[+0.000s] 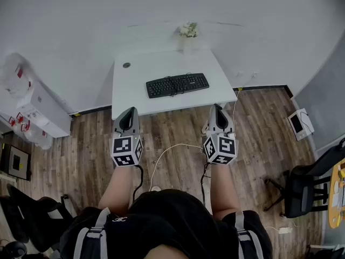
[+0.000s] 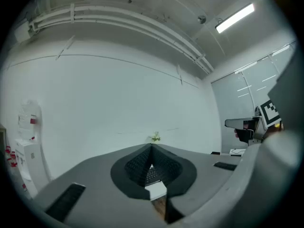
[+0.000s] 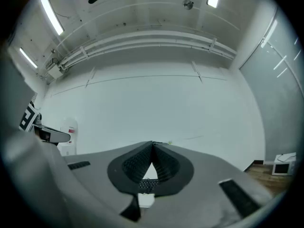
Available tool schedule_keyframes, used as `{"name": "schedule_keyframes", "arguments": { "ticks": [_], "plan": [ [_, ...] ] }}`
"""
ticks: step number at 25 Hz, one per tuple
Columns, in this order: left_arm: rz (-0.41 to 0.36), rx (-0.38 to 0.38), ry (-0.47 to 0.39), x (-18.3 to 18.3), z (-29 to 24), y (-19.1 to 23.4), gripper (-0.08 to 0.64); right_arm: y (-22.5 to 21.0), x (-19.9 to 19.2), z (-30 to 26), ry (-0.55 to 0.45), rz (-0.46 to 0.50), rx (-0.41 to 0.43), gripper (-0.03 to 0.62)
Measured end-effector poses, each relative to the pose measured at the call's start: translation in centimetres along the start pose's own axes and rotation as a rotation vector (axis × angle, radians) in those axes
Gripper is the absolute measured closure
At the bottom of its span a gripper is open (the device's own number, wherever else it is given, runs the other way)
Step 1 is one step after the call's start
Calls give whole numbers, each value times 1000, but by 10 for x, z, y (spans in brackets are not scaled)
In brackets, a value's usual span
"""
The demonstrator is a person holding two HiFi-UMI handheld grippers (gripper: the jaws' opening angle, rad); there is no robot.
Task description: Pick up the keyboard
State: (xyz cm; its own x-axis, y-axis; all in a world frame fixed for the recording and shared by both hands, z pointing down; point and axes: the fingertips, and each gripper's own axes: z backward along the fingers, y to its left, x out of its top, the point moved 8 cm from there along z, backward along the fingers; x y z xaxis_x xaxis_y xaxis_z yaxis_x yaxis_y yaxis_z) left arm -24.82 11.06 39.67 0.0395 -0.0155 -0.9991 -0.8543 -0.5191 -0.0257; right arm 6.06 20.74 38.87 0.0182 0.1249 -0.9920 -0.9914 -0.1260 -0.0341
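A black keyboard [image 1: 177, 84] lies flat near the front half of a small white table [image 1: 135, 90]. My left gripper [image 1: 128, 114] hovers over the table's front edge at the left, jaws shut with nothing between them. My right gripper [image 1: 216, 110] is held by the table's front right corner, also shut and empty. Both point level toward the far wall. In the left gripper view, part of the keyboard [image 2: 152, 175] shows through the gap under the closed jaws. The right gripper view shows the keyboard [image 3: 148, 183] the same way.
A small plant [image 1: 188, 30] stands at the table's back edge and a round grommet [image 1: 126, 65] sits at its back left. White cables [image 1: 172, 150] trail on the wood floor. White cabinets [image 1: 32, 109] stand left, a black chair [image 1: 304, 190] right.
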Motion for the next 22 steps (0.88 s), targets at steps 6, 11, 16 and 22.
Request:
{"name": "schedule_keyframes", "arguments": {
  "ticks": [6, 11, 16, 22],
  "plan": [
    [29, -12, 10, -5, 3, 9, 548, 9, -2, 3, -2, -9, -8, 589],
    [5, -19, -3, -4, 1, 23, 548, 21, -4, -2, -2, -15, -22, 588],
    [14, -40, -13, -9, -2, 41, 548, 39, -9, -5, -12, -9, -35, 588],
    [18, -70, 5, -21, -11, 53, 548, 52, -22, -4, 1, -1, -50, 588]
  ]
}}
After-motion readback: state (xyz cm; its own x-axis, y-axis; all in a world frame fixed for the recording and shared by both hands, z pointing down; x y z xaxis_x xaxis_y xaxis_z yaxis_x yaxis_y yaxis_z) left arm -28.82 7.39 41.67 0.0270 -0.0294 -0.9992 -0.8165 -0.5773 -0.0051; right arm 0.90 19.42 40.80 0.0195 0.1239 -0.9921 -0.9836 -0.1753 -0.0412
